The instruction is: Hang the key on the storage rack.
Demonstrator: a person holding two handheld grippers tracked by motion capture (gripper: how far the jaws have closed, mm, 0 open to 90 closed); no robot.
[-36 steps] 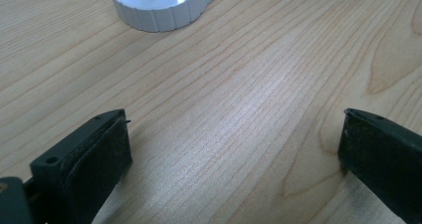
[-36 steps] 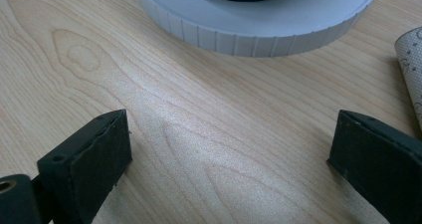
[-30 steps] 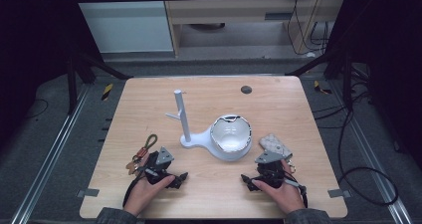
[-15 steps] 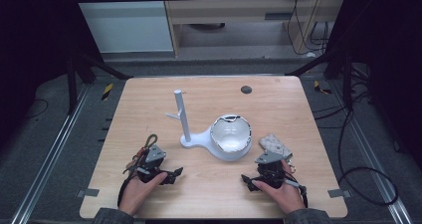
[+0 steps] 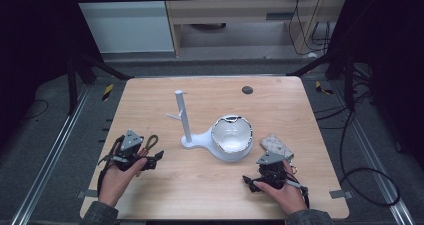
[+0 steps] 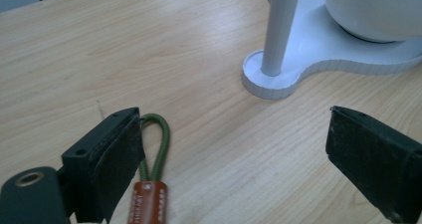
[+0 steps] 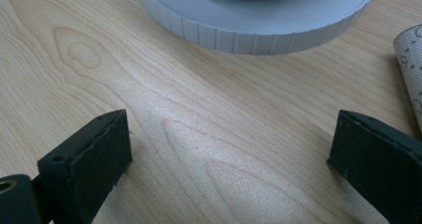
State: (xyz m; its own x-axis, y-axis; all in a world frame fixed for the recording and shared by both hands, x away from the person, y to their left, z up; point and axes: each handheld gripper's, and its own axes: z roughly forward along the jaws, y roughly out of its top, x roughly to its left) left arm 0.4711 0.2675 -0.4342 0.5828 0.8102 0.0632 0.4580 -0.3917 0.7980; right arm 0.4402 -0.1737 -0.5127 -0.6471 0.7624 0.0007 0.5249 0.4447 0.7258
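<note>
Between the left gripper's [image 6: 234,149] two black pads [image 6: 119,154], which stand wide apart, nothing but bare wood is seen; the green cord loop [image 6: 158,144] of a keychain, with its brown leather tab [image 6: 144,201], lies against the outer side of one pad, apparently touching it, though no pinch is made. The jaws have just been closing a little and easing back. Writing is stamped on the tab, but it is too blurred to be read (no other label is visible). Farther out, the white stand [image 6: 278,79] with its upright post and the white bowl [image 5: 231,137] on its base are found near the table's [image 5: 150,100] middle. The right gripper [image 7: 229,169] is held open over wood, beside a patterned pouch [image 5: 276,146]. Judged from this, the keychain is not yet gripped; any hanging on the post remains undone.
</note>
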